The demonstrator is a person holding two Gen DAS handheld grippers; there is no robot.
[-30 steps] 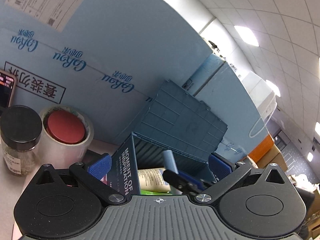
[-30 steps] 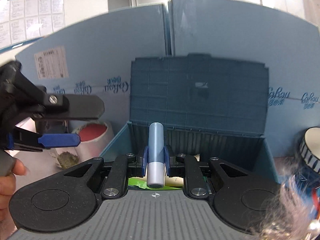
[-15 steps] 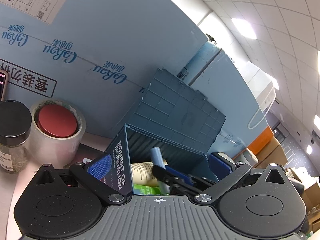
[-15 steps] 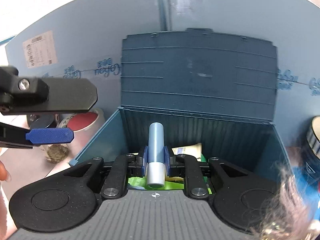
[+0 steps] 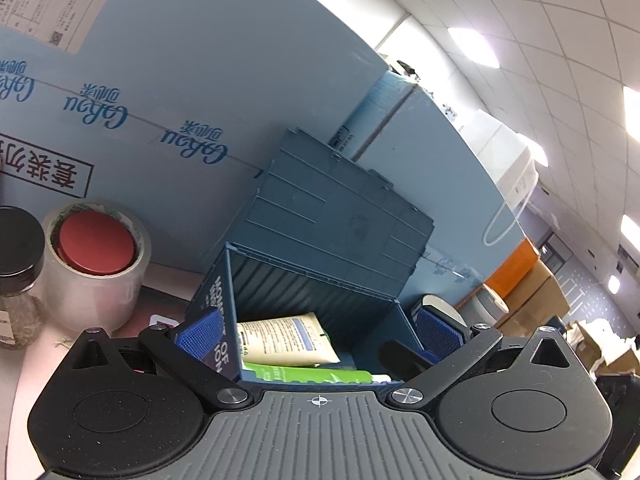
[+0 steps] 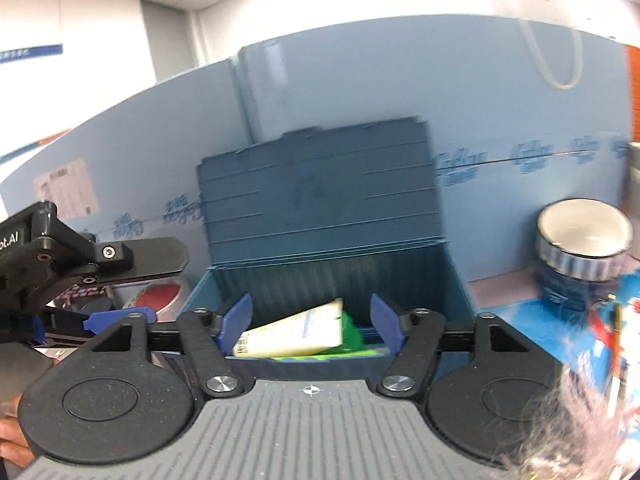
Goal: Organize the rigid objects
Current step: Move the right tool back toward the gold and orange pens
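A dark blue storage box [image 5: 320, 280] [image 6: 320, 280] stands with its lid tipped back against the blue board. Inside lie a cream tube [image 5: 288, 338] [image 6: 296, 332] and a green pack [image 5: 304, 374] [image 6: 354, 334]. A dark blue book [image 5: 219, 292] with white lettering stands along the box's left wall. My right gripper [image 6: 310, 322] hangs at the box's front edge, its jaws opening, with nothing between them. The light blue tube is out of sight. My left gripper [image 5: 318, 328] [image 6: 160, 284] stands open at the box's left side, holding nothing.
Left of the box are a clear tape roll [image 5: 96, 280] with a red lid inside it and a black-capped jar [image 5: 16, 264]. A blue-patterned cup [image 6: 584, 252] and a colourful packet [image 6: 616, 320] sit to the right. A blue foam board [image 5: 200, 80] closes the back.
My right gripper let go of the light blue tube, which is gone from between its pads, and the jaws spread wide. The right view has shifted and rolled. The left gripper barely moved.
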